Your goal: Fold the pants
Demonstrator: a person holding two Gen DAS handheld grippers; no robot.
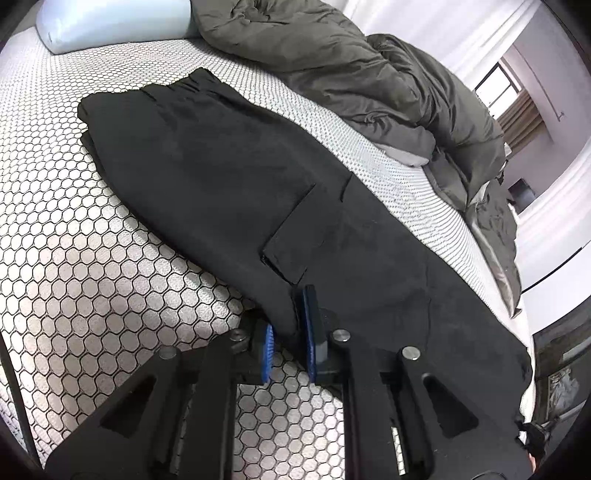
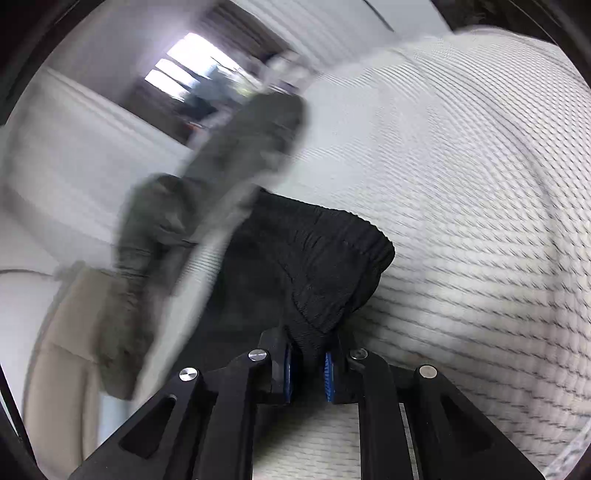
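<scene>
Black pants [image 1: 236, 177] lie lengthwise on the mattress, folded leg on leg, with the elastic waistband at the far left and a cargo pocket near the middle. My left gripper [image 1: 290, 332] is shut on the near edge of the pants' leg, blue pads pinching the cloth. In the right wrist view, which is blurred by motion, my right gripper [image 2: 307, 369] is shut on a bunch of the black pants [image 2: 314, 266] at an elastic ribbed edge, held just above the mattress.
The mattress [image 1: 92, 266] has a white hexagon-pattern cover. A grey duvet [image 1: 369, 85] is heaped along the far side and a pale blue pillow [image 1: 110, 22] lies at the head. The bed edge and floor [image 2: 55, 350] show at the right wrist view's left.
</scene>
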